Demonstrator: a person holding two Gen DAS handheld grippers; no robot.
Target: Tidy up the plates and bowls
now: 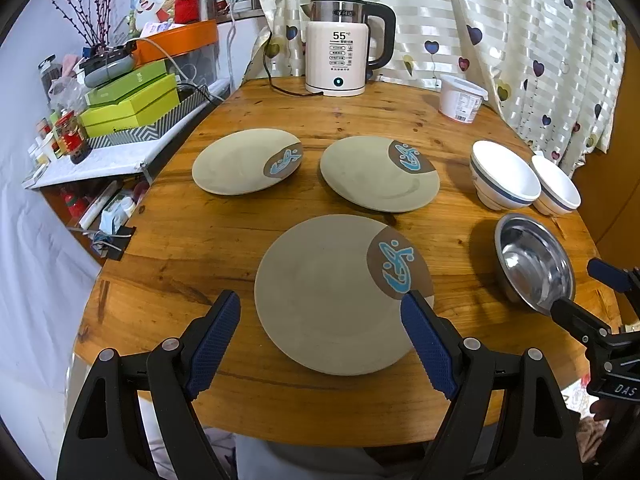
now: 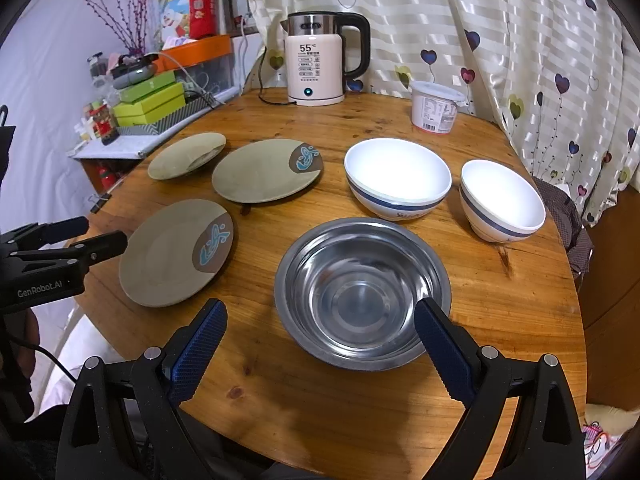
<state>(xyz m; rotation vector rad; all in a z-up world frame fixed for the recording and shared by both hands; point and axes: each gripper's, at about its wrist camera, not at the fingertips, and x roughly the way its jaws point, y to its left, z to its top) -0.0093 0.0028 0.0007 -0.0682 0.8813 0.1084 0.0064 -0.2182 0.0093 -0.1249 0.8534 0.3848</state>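
Observation:
Three beige plates with a blue fish mark lie apart on the round wooden table (image 1: pixel 192 240): a near plate (image 1: pixel 328 300), a far left plate (image 1: pixel 240 162) and a far right plate (image 1: pixel 372 176). A steel bowl (image 2: pixel 360 292) stands in front of a large white bowl (image 2: pixel 396 178) and a smaller white bowl (image 2: pixel 500 200). My left gripper (image 1: pixel 322 300) is open and empty, its fingers astride the near plate's front part. My right gripper (image 2: pixel 320 312) is open and empty, its fingers astride the steel bowl's near rim.
A white electric kettle (image 1: pixel 340 52) with its cord and a white plastic tub (image 1: pixel 460 98) stand at the table's back. A cluttered shelf with green boxes (image 1: pixel 128 100) is to the left. A heart-patterned curtain (image 1: pixel 520 40) hangs behind.

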